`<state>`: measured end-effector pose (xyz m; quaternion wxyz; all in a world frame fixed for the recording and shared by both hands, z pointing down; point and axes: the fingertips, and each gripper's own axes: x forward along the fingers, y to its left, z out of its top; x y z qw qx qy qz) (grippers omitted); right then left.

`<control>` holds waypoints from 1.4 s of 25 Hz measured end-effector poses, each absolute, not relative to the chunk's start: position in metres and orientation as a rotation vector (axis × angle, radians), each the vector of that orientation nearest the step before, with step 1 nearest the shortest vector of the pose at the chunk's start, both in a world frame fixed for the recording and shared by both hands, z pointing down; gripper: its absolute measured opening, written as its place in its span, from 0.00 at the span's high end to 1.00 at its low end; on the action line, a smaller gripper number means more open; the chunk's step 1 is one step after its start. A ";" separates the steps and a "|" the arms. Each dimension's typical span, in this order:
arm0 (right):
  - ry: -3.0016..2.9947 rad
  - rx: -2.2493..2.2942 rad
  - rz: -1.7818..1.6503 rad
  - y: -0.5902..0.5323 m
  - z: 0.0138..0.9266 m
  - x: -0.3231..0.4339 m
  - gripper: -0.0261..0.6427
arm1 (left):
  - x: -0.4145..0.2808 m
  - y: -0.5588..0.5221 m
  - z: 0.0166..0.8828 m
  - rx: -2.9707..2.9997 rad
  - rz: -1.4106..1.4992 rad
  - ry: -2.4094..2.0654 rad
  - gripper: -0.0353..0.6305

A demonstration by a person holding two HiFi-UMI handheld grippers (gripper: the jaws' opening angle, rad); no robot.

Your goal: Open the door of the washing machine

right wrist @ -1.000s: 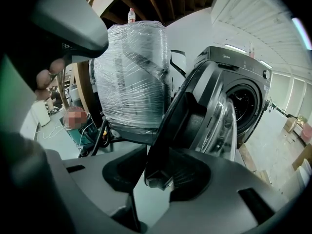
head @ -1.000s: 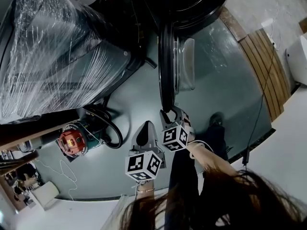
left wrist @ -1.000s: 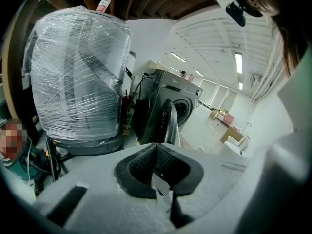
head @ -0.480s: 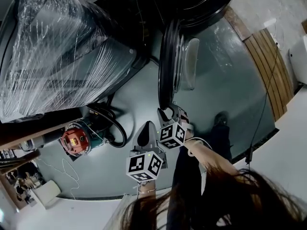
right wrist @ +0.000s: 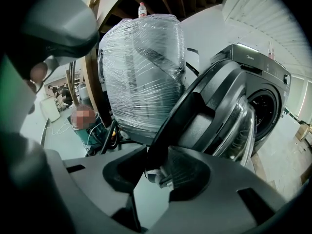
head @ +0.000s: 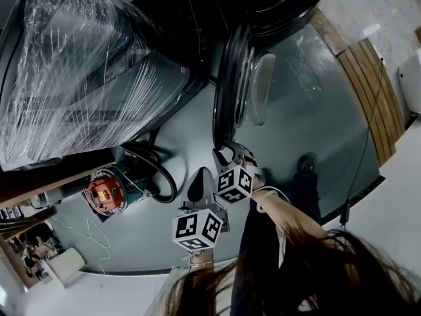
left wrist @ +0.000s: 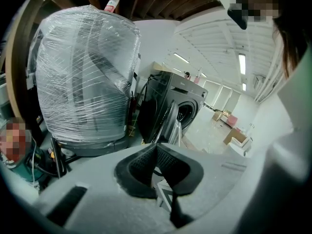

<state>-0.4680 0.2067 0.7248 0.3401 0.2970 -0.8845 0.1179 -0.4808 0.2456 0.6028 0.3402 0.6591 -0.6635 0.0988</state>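
The dark washing machine (head: pixel 263 5) stands at the top of the head view, its round door (head: pixel 227 78) swung well out, glass bowl facing right. My right gripper (head: pixel 227 155) grips the door's near rim; in the right gripper view the rim (right wrist: pixel 214 116) runs between the jaws of that gripper (right wrist: pixel 155 152). They have just been closing a little and both pads touch the rim. My left gripper (head: pixel 200 174) hangs just left of it, apart from the door. In its own view the left gripper (left wrist: pixel 156 146) has its tips together and holds nothing, with the machine (left wrist: pixel 187 106) ahead.
A large appliance wrapped in clear film (head: pixel 72 71) stands left of the machine. A red-topped device (head: pixel 104 193) with a black hose (head: pixel 154 170) lies on the floor at the left. Wooden planks (head: pixel 365 84) run along the right. The person's shoe (head: pixel 304 163) stands beside the door.
The door has swung further out, its near edge shifting left, and my right gripper has gone left with it. The left gripper has hardly shifted.
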 end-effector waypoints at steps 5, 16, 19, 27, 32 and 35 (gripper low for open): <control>-2.329 0.743 0.270 0.211 0.720 -0.469 0.79 | -0.486 0.243 0.592 1.731 0.248 -1.747 0.92; -2.379 0.762 0.264 0.214 0.698 -0.456 0.81 | -0.493 0.251 0.574 1.728 0.244 -1.801 0.92; -2.397 0.763 0.263 0.214 0.687 -0.447 0.82 | -0.490 0.254 0.570 1.718 0.251 -1.815 0.92; -2.428 0.778 0.292 0.203 0.658 -0.416 0.87 | -0.466 0.255 0.556 1.713 0.252 -1.842 0.92; -2.445 0.791 0.313 0.200 0.640 -0.389 0.92 | -0.450 0.254 0.548 1.697 0.228 -1.858 0.92; -2.428 0.821 0.318 0.195 0.632 -0.366 0.93 | -0.440 0.252 0.540 1.686 0.194 -1.872 0.92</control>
